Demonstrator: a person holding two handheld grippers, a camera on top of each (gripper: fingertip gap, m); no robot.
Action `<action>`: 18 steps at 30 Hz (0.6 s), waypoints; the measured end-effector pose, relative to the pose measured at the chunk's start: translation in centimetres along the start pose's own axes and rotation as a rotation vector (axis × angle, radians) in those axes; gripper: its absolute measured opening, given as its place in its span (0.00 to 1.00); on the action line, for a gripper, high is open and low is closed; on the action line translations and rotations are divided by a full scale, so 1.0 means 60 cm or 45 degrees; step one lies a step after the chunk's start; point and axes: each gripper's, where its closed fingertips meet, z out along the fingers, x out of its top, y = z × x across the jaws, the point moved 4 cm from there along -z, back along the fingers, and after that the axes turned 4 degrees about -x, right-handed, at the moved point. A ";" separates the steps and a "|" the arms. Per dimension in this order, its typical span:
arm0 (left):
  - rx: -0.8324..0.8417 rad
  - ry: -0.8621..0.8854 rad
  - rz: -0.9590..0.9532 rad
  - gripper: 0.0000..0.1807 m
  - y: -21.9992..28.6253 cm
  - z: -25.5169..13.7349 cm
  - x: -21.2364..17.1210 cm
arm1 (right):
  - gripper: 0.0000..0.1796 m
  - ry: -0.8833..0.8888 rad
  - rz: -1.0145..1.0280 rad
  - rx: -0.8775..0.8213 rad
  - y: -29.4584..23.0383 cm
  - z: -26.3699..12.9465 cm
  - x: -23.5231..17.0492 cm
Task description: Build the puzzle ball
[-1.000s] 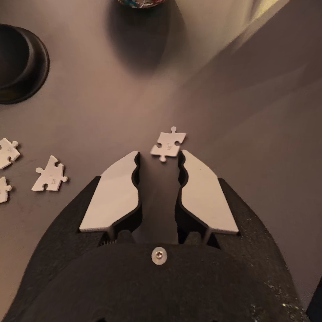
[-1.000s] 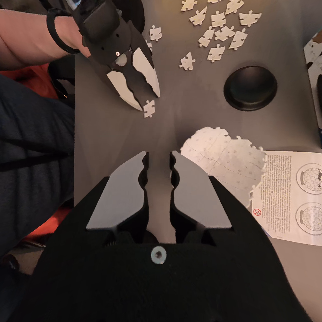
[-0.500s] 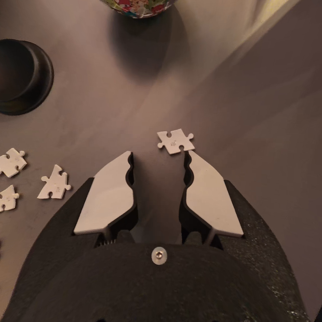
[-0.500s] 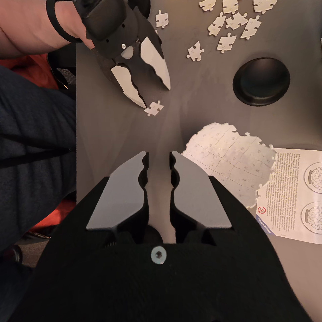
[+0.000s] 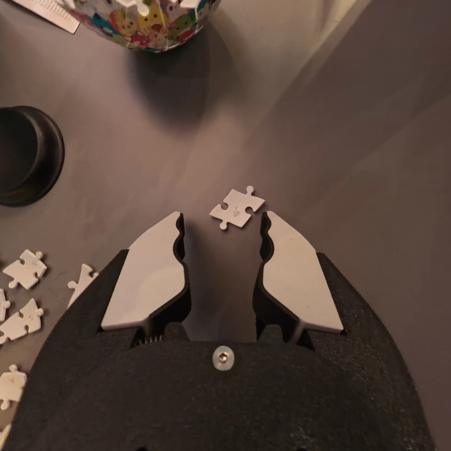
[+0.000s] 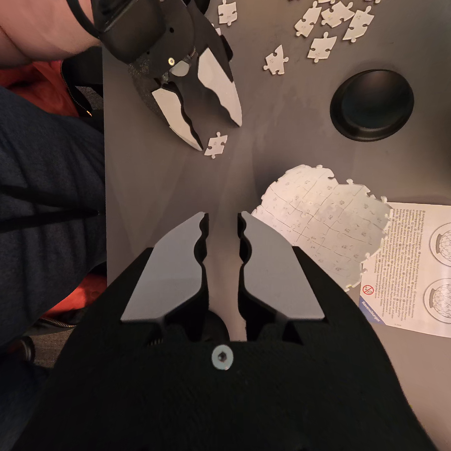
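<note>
A single white puzzle piece (image 5: 236, 208) lies face down on the grey table, just ahead of my left gripper (image 5: 222, 214) and between its tips. That gripper is open and empty. The right wrist view shows the same piece (image 6: 216, 145) touching or nearly touching one tip of the left gripper (image 6: 218, 135). The half-built puzzle ball (image 6: 322, 224) rests with its white inside up; its colourful outside (image 5: 151, 24) shows in the left wrist view. My right gripper (image 6: 223, 215) hovers beside the ball, jaws narrowly apart and empty.
A black round stand (image 6: 372, 105) sits beyond the ball and also shows in the left wrist view (image 5: 24, 156). Several loose white pieces (image 6: 329, 24) lie at the far side. A paper leaflet (image 6: 415, 268) lies under the ball's right side. The table edge (image 6: 105, 170) and a person's legs are left. The tips of one gripper are about 20 cm away from the tips of the other.
My left gripper has opened wider and drawn back a little. The single piece has turned on the table in front of it. The right gripper has moved slightly forward, jaws unchanged.
</note>
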 end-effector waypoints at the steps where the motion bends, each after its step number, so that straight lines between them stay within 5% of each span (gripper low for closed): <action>1: -0.020 0.003 0.024 0.32 0.002 0.001 0.001 | 0.13 -0.004 0.001 0.001 0.000 0.001 -0.001; 8: -0.155 0.028 0.009 0.17 0.007 0.004 -0.001 | 0.13 -0.031 0.004 0.004 0.000 0.004 -0.005; 18: 0.025 0.113 -0.002 0.15 -0.006 -0.021 0.015 | 0.13 0.075 0.042 0.048 -0.015 0.001 0.019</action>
